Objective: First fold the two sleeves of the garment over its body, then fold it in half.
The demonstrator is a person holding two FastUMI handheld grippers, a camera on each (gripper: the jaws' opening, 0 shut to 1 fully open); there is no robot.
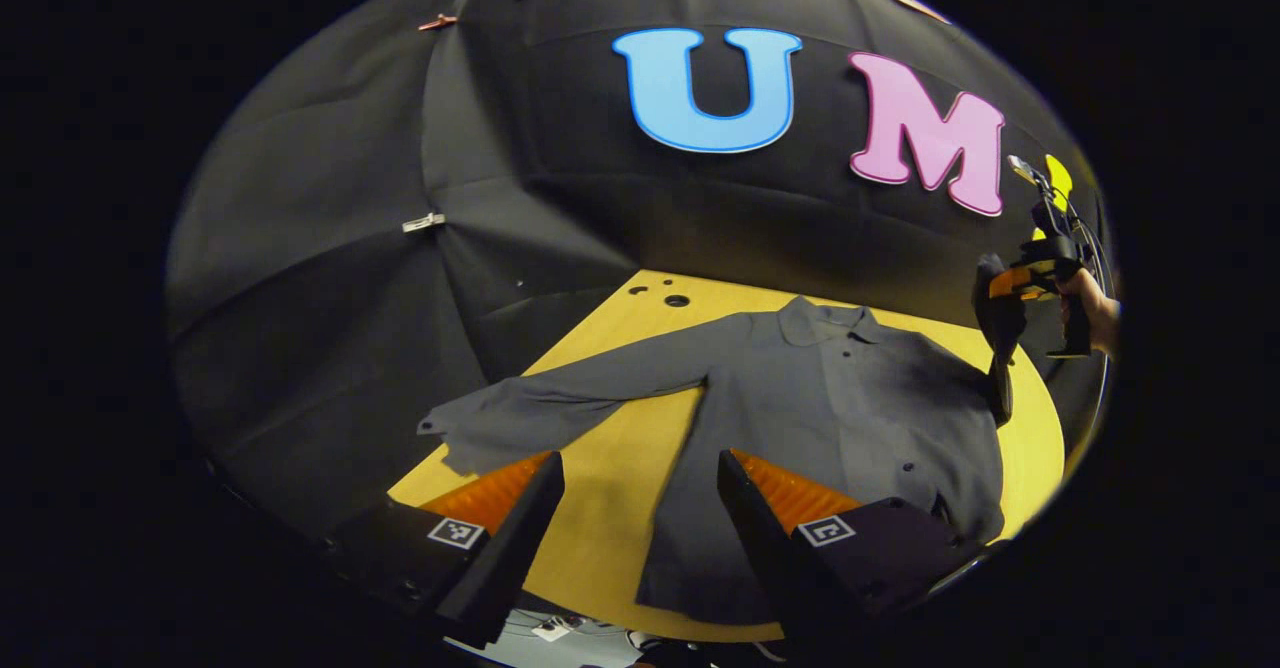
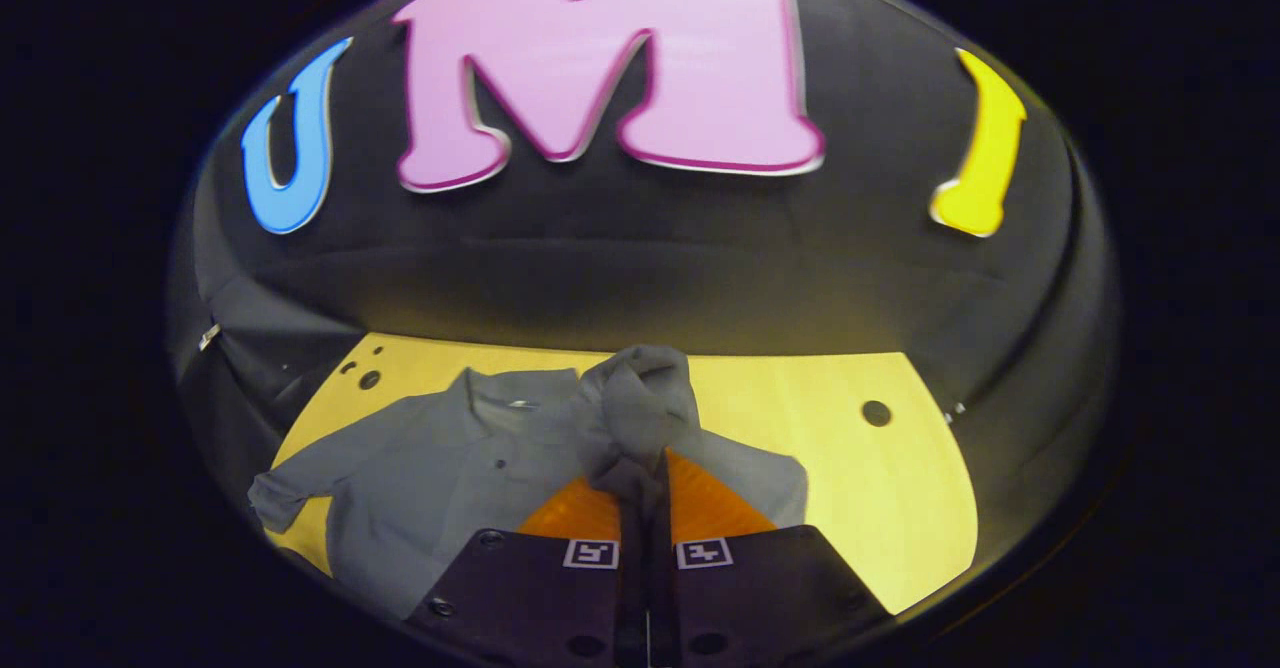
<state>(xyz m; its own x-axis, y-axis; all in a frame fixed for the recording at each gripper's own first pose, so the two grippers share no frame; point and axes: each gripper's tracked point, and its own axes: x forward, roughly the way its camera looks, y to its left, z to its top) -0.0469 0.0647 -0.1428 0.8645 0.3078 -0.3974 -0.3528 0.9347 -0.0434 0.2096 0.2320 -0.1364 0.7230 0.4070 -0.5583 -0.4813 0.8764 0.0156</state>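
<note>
A grey button-up shirt [image 1: 830,398] lies face up on the yellow table [image 1: 610,488], collar toward the back wall. One sleeve [image 1: 530,413] stretches flat out to the left. My left gripper [image 1: 640,483] hovers open above the table, between that sleeve and the shirt's body, holding nothing. My right gripper [image 2: 640,473] is shut on the other sleeve [image 2: 645,403], whose cuff stands bunched above the fingertips over the shirt [image 2: 440,468]. In the left gripper view that gripper [image 1: 1000,348] shows at the far right, lifted, with dark cloth hanging from it and a hand behind it.
The yellow table [image 2: 840,448] has small round holes near its back left corner [image 1: 677,300] and at its right side [image 2: 876,412]. Black cloth walls close it in behind and on both sides. Bare table lies right of the shirt.
</note>
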